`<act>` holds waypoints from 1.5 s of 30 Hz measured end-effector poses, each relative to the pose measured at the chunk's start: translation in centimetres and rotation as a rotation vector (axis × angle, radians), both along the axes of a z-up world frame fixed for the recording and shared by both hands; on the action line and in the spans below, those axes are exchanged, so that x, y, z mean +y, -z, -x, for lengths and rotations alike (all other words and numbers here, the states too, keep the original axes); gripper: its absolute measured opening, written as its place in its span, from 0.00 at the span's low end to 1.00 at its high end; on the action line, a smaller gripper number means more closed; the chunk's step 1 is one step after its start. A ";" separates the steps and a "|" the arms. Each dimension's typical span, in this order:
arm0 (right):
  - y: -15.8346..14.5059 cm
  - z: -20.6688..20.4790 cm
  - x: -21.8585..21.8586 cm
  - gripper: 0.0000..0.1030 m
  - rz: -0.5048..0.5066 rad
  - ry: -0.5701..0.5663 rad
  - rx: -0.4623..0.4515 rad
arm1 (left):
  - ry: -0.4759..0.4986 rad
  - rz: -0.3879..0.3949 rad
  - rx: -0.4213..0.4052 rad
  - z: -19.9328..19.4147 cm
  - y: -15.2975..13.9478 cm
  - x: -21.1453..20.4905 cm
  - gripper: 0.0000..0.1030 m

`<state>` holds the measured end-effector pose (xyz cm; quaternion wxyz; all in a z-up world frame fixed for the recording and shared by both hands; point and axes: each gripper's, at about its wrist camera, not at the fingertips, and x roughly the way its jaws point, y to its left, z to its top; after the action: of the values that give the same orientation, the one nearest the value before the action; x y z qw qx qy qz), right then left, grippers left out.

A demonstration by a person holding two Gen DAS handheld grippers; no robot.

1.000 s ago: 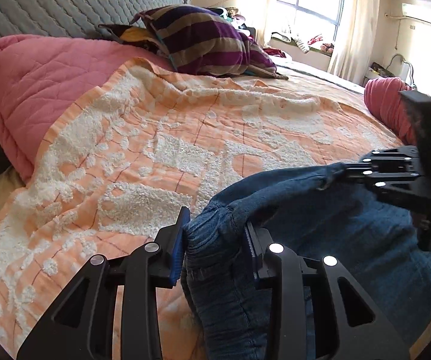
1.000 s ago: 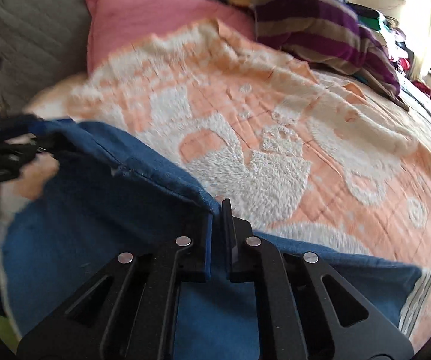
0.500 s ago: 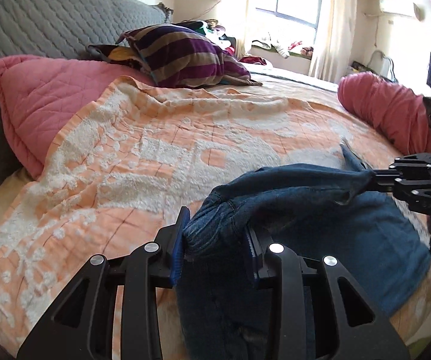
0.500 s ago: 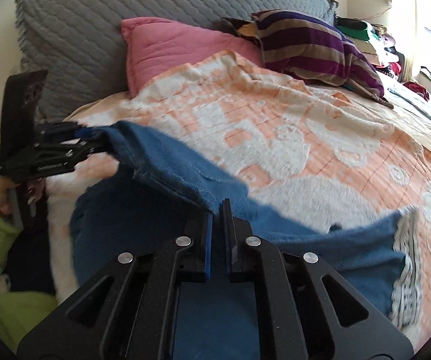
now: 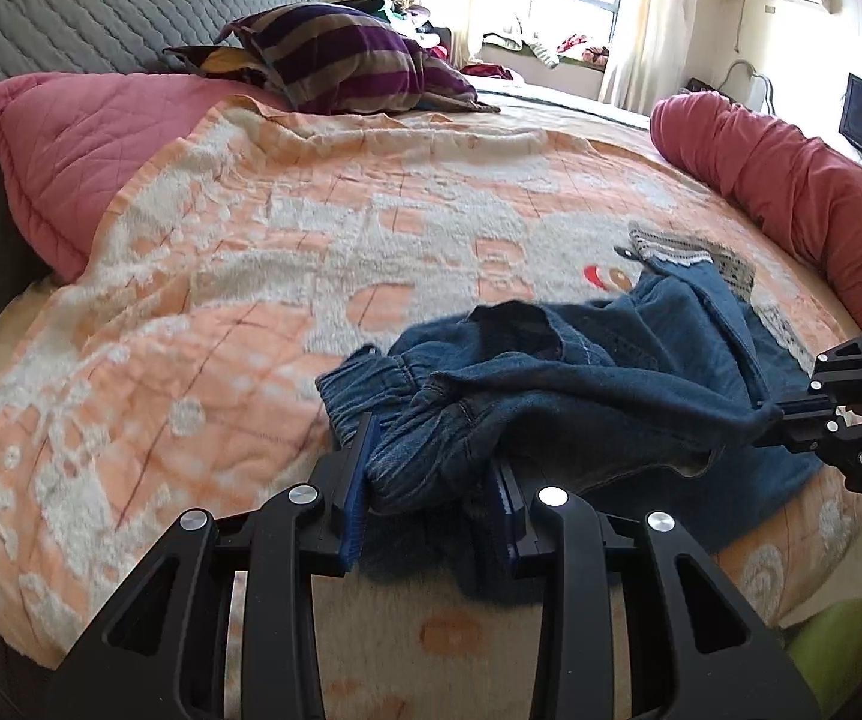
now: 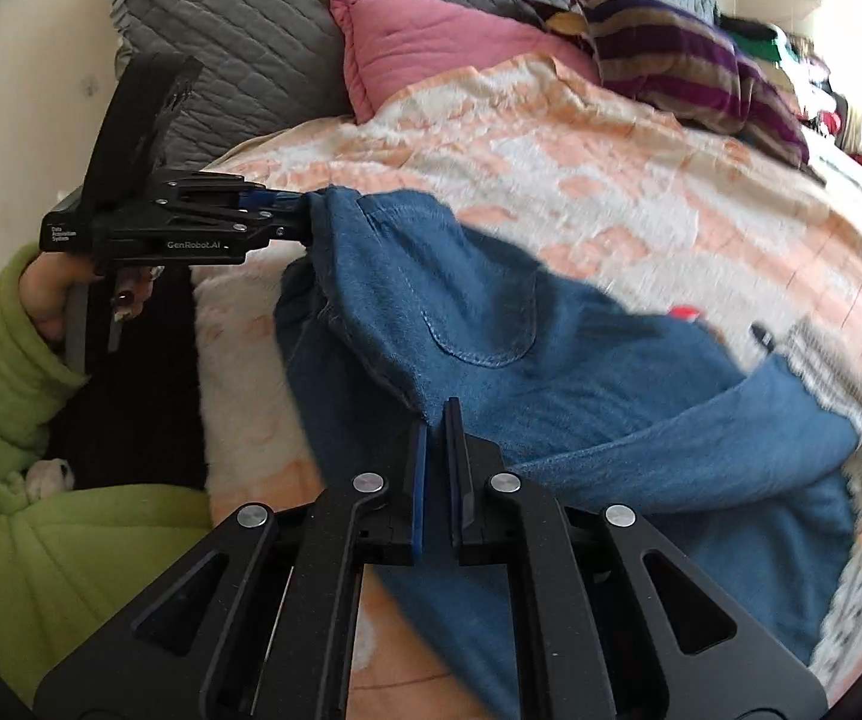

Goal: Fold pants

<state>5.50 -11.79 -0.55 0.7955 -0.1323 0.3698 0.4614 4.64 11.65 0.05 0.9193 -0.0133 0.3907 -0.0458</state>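
Observation:
Blue denim pants (image 5: 580, 384) lie bunched on the orange-and-white blanket (image 5: 311, 252), with lace-trimmed cuffs toward the far right. My left gripper (image 5: 431, 468) is shut on the gathered elastic waistband, a thick wad of denim between its blue pads. In the right wrist view the same pants (image 6: 490, 324) hang stretched between both grippers. My right gripper (image 6: 436, 420) is shut on a thin edge of the fabric. The left gripper (image 6: 293, 204) shows there at the upper left, clamping the waistband corner, held by a hand in a green sleeve (image 6: 5, 348).
A pink quilted pillow (image 5: 89, 138), a striped purple pillow (image 5: 347, 60) and a grey quilted headboard (image 5: 71, 12) line the far side. A rolled red quilt (image 5: 778, 174) lies at the right. The bed's near edge runs just below the grippers.
Both grippers have drawn back toward the near edge of the bed, dragging the pants along. The denim now lies lower and flatter, and the lace cuffs have come into view.

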 end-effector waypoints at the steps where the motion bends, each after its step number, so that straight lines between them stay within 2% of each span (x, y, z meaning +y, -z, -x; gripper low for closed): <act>1: 0.2 0.4 0.1 0.02 0.008 -0.005 -0.002 | 0.002 0.001 0.000 0.4 0.0 0.0 0.31; 6: 1.0 1.4 0.5 0.02 0.025 -0.027 0.004 | -0.001 0.020 0.053 0.3 1.1 0.6 0.32; 10: 2.0 2.3 1.2 0.02 0.068 -0.062 0.002 | 0.003 0.030 0.060 0.8 1.2 1.0 0.35; 15: 3.7 2.2 1.6 0.04 0.083 -0.056 0.053 | -0.010 0.057 0.097 1.2 1.7 2.1 0.44; 21: 3.5 2.4 1.6 0.04 0.054 -0.075 0.061 | -0.038 0.077 0.104 2.3 1.2 3.5 0.51; 28: 3.9 2.2 1.3 0.04 0.043 -0.067 0.088 | -0.072 0.024 0.073 4.0 -0.5 3.9 0.50; 30: 4.0 2.3 1.3 0.04 0.042 -0.070 0.082 | -0.117 0.075 0.045 4.4 -1.8 4.7 0.48; 32: 4.0 2.2 1.4 0.06 0.038 -0.076 0.086 | -0.092 0.100 0.003 4.3 -3.1 4.0 0.48; 35: 3.3 2.5 1.3 0.15 0.012 -0.100 0.110 | 0.042 0.063 -0.040 3.2 -4.3 -0.4 0.48; 37: 2.4 3.0 0.9 0.22 -0.013 -0.113 0.097 | 0.109 0.045 -0.015 2.1 -3.3 -2.7 0.48; 38: 1.8 3.1 0.6 0.22 -0.033 -0.115 0.089 | 0.126 0.037 0.015 1.4 -2.2 -3.5 0.48; 42: 0.6 2.6 -0.4 0.31 -0.089 -0.072 0.058 | 0.098 -0.005 0.136 0.3 3.1 -3.7 0.47; 45: 1.2 0.9 -0.5 0.33 -0.089 0.007 0.084 | 0.099 -0.008 0.121 0.7 3.4 -3.6 0.47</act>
<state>4.55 -12.24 -1.79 0.7858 -0.0762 0.3826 0.4799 3.91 8.01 -3.33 0.8907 0.0073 0.4458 -0.0888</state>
